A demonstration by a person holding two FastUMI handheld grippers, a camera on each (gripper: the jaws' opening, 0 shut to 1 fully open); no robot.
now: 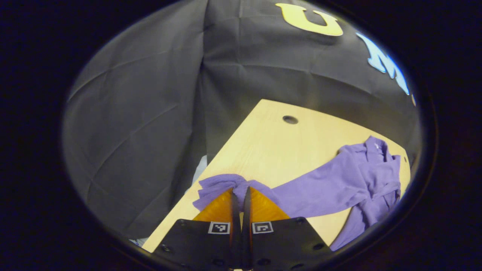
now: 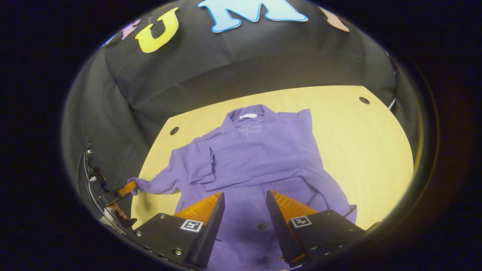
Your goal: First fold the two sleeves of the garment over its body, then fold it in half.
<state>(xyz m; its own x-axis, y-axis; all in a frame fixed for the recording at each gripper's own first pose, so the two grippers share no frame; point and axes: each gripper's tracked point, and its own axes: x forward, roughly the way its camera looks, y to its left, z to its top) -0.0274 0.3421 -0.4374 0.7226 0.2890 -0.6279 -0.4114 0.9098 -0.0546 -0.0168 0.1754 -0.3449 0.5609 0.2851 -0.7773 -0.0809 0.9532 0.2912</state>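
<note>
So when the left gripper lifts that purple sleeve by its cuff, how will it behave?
Probably floppy: the sleeve already lies rumpled and creased on the table. Likely light, so the left gripper, shut on the cuff, should carry it easily. The garment may drag along.

A light wooden table stands against a black cloth wall. A small round hole sits near the table's far edge. A purple garment lies bunched toward the right side of the table. One long sleeve stretches out from it, leftward, to the table's near left edge. The left gripper has its two fingers pressed together on the sleeve's cuff, which crumples around the fingertips. The rest of the table surface between sleeve and wall is bare wood.
</note>
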